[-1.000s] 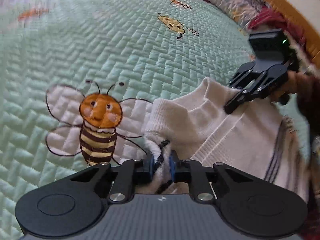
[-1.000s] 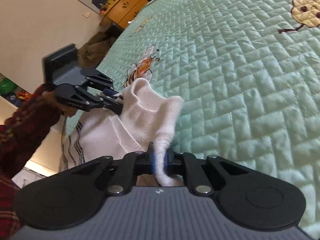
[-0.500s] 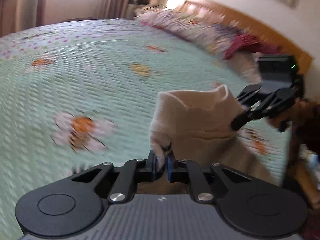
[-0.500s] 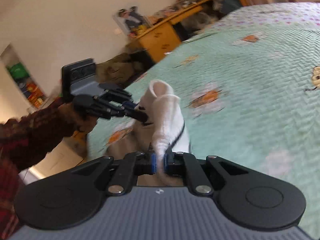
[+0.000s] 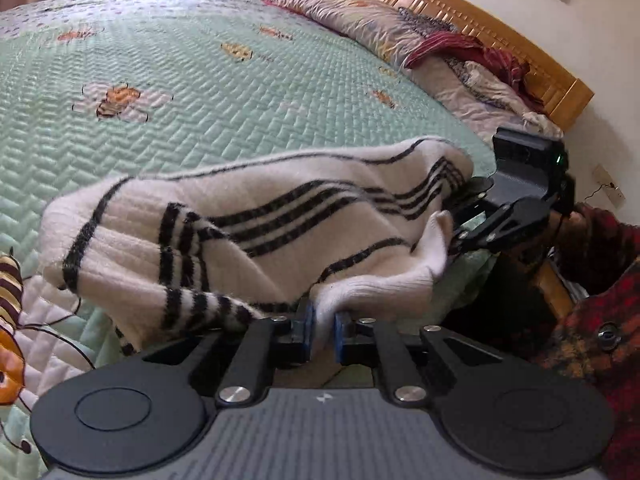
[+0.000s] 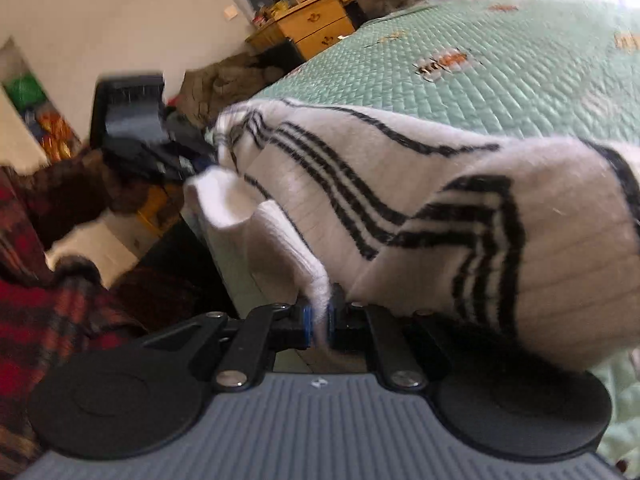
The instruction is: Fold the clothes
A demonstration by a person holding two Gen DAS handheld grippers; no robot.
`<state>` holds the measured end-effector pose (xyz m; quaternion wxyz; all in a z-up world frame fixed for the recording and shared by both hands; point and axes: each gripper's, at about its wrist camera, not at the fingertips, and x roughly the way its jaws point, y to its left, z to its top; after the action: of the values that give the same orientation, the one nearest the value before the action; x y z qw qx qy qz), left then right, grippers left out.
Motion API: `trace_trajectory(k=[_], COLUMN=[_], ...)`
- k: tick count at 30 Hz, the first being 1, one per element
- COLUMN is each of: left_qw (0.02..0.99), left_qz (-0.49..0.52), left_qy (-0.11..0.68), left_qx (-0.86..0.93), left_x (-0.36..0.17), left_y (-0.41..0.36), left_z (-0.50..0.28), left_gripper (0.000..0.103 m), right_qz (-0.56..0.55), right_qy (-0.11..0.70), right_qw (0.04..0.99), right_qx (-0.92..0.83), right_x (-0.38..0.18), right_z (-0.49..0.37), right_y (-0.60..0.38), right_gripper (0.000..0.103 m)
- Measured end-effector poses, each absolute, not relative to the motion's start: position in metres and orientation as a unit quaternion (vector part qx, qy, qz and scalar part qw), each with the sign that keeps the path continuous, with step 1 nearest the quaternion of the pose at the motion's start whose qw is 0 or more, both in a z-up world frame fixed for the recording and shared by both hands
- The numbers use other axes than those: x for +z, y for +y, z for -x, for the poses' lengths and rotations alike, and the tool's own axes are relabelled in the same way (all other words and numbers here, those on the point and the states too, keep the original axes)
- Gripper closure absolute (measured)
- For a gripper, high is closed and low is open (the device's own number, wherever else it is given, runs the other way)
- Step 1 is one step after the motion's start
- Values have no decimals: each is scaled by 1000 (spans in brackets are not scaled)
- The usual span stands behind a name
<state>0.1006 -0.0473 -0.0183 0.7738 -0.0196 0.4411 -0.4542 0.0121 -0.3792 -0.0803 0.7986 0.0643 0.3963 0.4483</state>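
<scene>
A white knitted sweater with black stripes [image 5: 256, 224] hangs in the air over the near edge of the bed, stretched between both grippers. My left gripper [image 5: 322, 334] is shut on a white ribbed edge of it. Across the sweater, the right gripper [image 5: 460, 236] grips the other end. In the right wrist view my right gripper [image 6: 319, 322] is shut on the white ribbed fabric, the striped sweater [image 6: 460, 216] bulges to its right, and the left gripper [image 6: 188, 164] holds the far end, blurred.
A mint green quilted bedspread [image 5: 224, 92] with embroidered bees covers the bed. Pillows and a red cloth [image 5: 472, 50] lie by the wooden headboard [image 5: 500, 36]. A wooden dresser [image 6: 320, 26] stands beyond the bed. A red plaid sleeve [image 6: 44, 292] is at the left.
Both grippers have lifted the sweater off the bedspread and pulled it back towards the bed's edge; its striped body now hangs spread between them instead of lying bunched.
</scene>
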Motion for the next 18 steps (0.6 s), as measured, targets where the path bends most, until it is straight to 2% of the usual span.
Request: trace_trajectory(k=[6,7,9,11,13,14,16,18], left_qw=[768,769,786,808,817,817,799,805], left_qz=[75,101,119,98,45,15,-15,39], left_qy=[420,400,358,335,372,398,473,457], left_qx=[-478,-488,-489,-474,-438,-417,-371,-376], left_x=[17,27,47,53,30,15,-36,-51], left_y=[-31,-27,-32,-49,-67,-77,-81,-61], left_z=[-92,-92,-102,-116,-133,-142,-152,-144], left_gripper=[89,85,74,53,36,38,54,53], right_qz=[58,73,96,118,139,141,131,108], right_qy=[342,332,313,301,292,292,293,302], right_qw=[828,832,839,840,838,839,842,843], right_qx=[441,438,435,435,439,437,433,431], right_x=[-77,-77,-79,-81,-81,-81,-80,-76], right_z=[17,22,30,37,43,44,43,44], right_y=[-360,-358,-355,-349,-342,-340,-341,-348], right_gripper=[93,93,89,83,71,70,71,71])
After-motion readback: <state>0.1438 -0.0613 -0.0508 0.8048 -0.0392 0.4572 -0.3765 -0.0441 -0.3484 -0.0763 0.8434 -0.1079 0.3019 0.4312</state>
